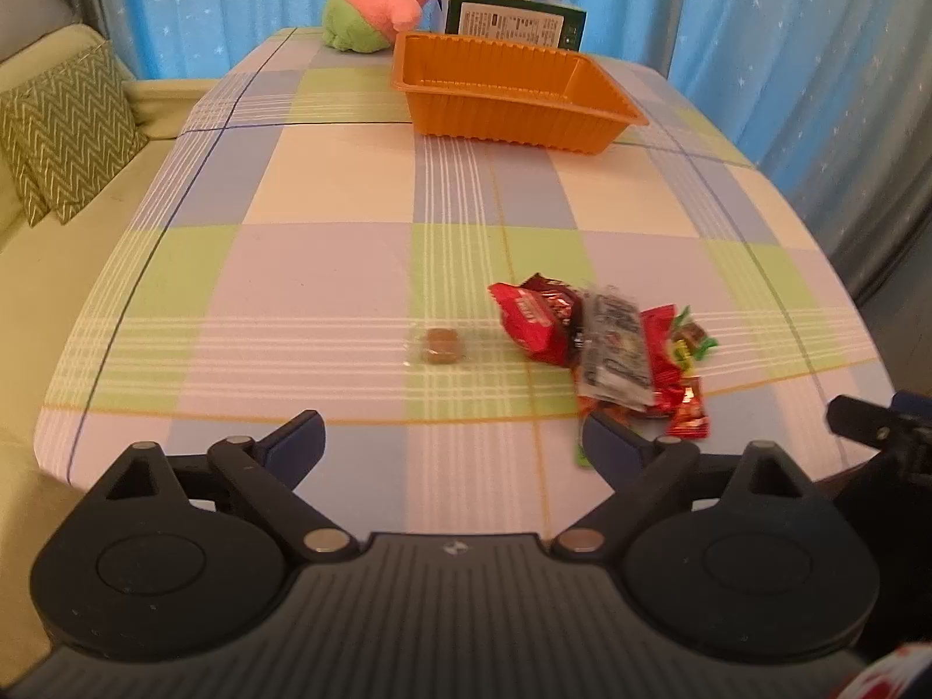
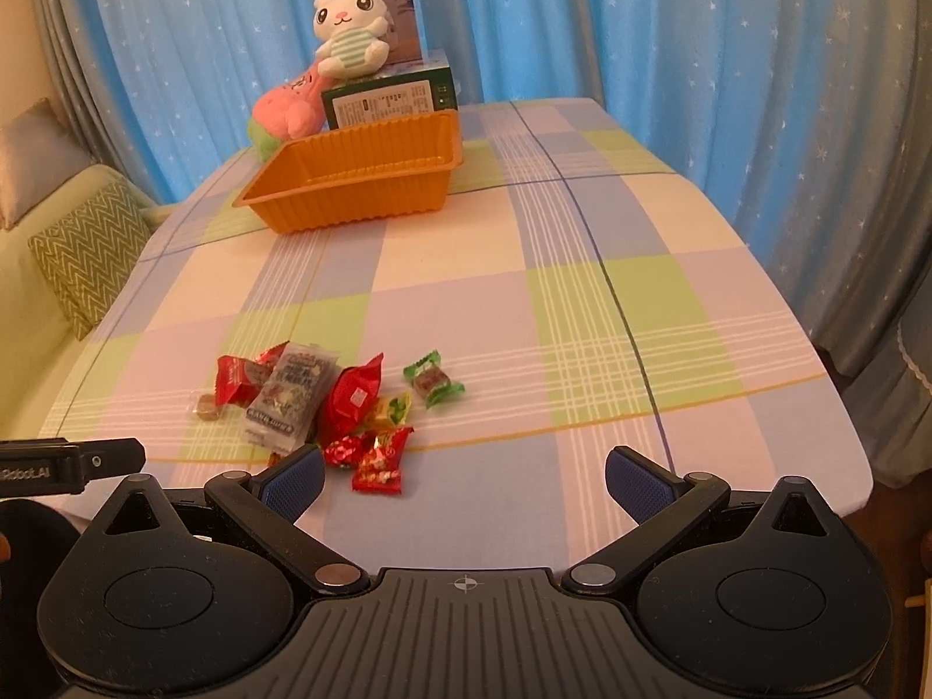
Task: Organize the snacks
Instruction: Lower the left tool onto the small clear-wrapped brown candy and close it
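Note:
A pile of wrapped snacks (image 1: 606, 343) lies on the checked tablecloth near the front edge; it also shows in the right wrist view (image 2: 314, 402). A clear-wrapped brown candy (image 1: 441, 345) lies just left of the pile. A green-wrapped candy (image 2: 432, 378) lies apart on the right. An empty orange tray (image 1: 512, 93) stands at the far end, also seen in the right wrist view (image 2: 361, 175). My left gripper (image 1: 451, 437) is open and empty, short of the snacks. My right gripper (image 2: 466, 477) is open and empty, just right of the pile.
A pink and green plush (image 1: 373, 6), a white rabbit plush (image 2: 349, 35) and a green box (image 1: 515, 23) stand behind the tray. A sofa with a zigzag cushion (image 1: 64, 128) is to the left. Blue curtains hang behind the table.

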`<action>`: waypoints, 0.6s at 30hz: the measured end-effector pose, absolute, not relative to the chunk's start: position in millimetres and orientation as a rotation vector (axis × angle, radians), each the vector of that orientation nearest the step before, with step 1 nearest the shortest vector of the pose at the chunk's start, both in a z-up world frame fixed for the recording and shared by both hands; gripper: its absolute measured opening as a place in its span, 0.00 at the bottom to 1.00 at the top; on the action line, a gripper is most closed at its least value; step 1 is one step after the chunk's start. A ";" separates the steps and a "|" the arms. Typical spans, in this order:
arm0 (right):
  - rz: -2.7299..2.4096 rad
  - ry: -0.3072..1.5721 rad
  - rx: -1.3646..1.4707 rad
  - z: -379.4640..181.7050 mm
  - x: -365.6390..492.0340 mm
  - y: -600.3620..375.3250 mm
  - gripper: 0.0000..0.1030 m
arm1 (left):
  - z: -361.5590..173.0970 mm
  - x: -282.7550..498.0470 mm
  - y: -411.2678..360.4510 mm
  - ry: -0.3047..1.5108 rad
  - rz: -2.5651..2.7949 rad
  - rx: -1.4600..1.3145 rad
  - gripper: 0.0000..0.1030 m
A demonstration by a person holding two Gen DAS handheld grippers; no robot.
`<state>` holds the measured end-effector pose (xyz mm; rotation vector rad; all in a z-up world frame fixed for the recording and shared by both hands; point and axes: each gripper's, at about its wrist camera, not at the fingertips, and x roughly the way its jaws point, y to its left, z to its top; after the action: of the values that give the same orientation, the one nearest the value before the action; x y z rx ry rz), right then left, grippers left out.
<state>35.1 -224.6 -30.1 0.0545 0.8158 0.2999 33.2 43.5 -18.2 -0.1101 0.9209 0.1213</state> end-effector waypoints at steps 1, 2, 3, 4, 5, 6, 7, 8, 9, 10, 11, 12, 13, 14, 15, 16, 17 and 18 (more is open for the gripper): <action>0.300 0.815 0.052 -31.3 37.4 -224.0 0.99 | -19.6 38.4 46.4 0.920 0.112 -0.083 0.88; 0.300 0.814 0.049 -32.7 39.7 -223.4 0.99 | -20.9 43.8 48.8 0.925 0.097 -0.046 0.88; 0.301 0.813 0.046 -33.9 42.2 -222.6 0.99 | -22.4 48.9 50.5 0.927 0.076 -0.011 0.87; 0.304 0.813 0.046 -35.4 44.6 -221.4 0.99 | -24.6 55.4 52.5 0.918 0.044 0.013 0.85; 0.306 0.814 0.045 -37.6 46.8 -220.2 0.99 | -26.7 61.8 53.9 0.920 0.015 0.045 0.83; 0.309 0.818 0.045 -39.8 49.6 -218.8 0.99 | -28.1 68.5 54.2 0.890 -0.026 0.065 0.82; 0.314 0.820 0.046 -42.3 52.3 -217.2 0.98 | -32.3 74.3 55.3 0.913 -0.062 0.092 0.81; 0.320 0.823 0.048 -44.8 55.2 -215.7 0.92 | -35.2 80.1 55.6 0.929 -0.082 0.126 0.78; 0.328 0.829 0.048 -47.3 58.5 -214.2 0.89 | -41.6 85.5 56.2 0.970 -0.106 0.151 0.77; 0.331 0.838 0.047 -50.2 62.1 -212.2 0.86 | -45.9 90.2 56.7 0.988 -0.127 0.178 0.73; 0.331 0.846 0.047 -53.4 65.7 -210.5 0.85 | -49.0 95.2 56.6 0.995 -0.152 0.203 0.71; 0.328 0.851 0.048 -56.7 69.1 -209.4 0.85 | -52.7 100.5 56.7 1.012 -0.177 0.227 0.70; 0.323 0.854 0.048 -58.8 72.2 -207.9 0.85 | -57.3 106.0 56.9 1.030 -0.203 0.250 0.67; 0.318 0.854 0.048 -60.4 75.2 -206.7 0.84 | -61.0 110.1 56.7 1.036 -0.227 0.271 0.63; 0.314 0.856 0.049 -62.5 78.5 -205.7 0.84 | -65.2 113.5 56.8 1.041 -0.257 0.290 0.62; 0.309 0.860 0.050 -64.5 81.7 -204.8 0.84 | -68.8 117.7 56.6 1.042 -0.284 0.308 0.61; 0.306 0.865 0.052 -66.3 84.4 -204.0 0.84 | -71.9 121.3 56.6 1.042 -0.310 0.321 0.57; 0.303 0.870 0.051 -68.1 87.2 -203.1 0.84 | -75.0 125.1 56.5 1.038 -0.331 0.334 0.55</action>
<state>87.2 -203.1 -68.1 0.0513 0.8699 0.3028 125.1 56.5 -75.0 0.3345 1.0379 -0.3308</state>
